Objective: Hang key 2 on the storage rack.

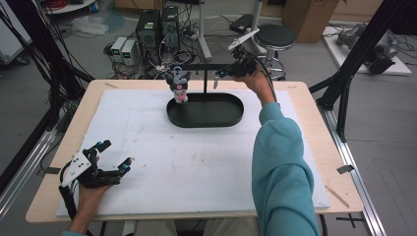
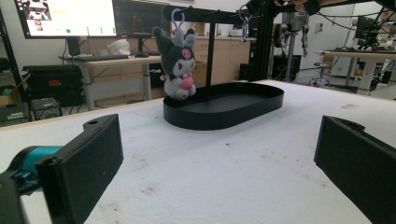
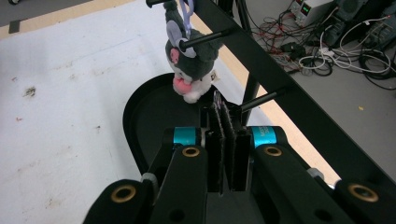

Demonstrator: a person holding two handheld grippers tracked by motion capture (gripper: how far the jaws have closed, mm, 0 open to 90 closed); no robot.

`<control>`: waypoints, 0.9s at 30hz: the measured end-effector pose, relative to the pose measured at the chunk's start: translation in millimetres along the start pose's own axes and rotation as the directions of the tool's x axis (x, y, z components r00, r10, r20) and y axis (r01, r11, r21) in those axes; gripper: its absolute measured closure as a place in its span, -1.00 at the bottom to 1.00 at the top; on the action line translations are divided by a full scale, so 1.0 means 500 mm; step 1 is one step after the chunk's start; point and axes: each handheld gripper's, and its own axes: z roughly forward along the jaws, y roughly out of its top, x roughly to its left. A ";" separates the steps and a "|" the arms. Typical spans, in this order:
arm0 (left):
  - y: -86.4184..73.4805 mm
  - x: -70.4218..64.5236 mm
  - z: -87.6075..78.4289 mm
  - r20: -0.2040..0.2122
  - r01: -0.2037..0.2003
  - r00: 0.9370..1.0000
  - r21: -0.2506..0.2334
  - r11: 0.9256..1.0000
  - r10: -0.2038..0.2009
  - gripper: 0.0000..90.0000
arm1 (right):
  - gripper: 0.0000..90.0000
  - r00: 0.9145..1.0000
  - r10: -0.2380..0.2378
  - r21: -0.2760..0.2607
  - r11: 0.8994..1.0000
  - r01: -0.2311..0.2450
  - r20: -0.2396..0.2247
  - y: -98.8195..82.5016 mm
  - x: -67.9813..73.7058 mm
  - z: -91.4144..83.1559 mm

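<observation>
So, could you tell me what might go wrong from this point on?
The right gripper is shut on a thin metal clip near the rack's top bar; such a narrow grip could slip or twist. Moving along the bar, it might bump the hanging plush keychain. The left gripper rests open, too far away to steady the black tray.

plush toy [image 2: 177,65]: dark grey head, lilac ears, white body, pink spot
toy loop [image 2: 177,18]: lilac
tray [image 2: 233,109]: black
stand bar [image 3: 261,60]: black
mat [image 1: 196,162]: white, speckled
table edge [image 1: 44,206]: pale wood
sleeve [image 1: 282,167]: teal
</observation>
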 end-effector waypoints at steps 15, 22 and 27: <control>0.000 0.000 0.000 0.000 0.003 1.000 -0.001 1.000 -0.003 -0.96 | 0.97 0.999 0.001 -0.009 1.000 -0.001 0.045 -0.003 -0.012 0.004; 0.000 0.000 0.000 0.000 0.002 1.000 -0.001 1.000 -0.002 -0.96 | 0.97 0.997 0.015 -0.010 1.000 -0.015 0.071 -0.004 -0.013 0.003; 0.000 0.000 0.000 0.000 0.002 1.000 0.000 1.000 -0.002 -0.96 | 0.97 0.996 0.006 -0.026 1.000 -0.003 0.094 -0.002 -0.016 0.006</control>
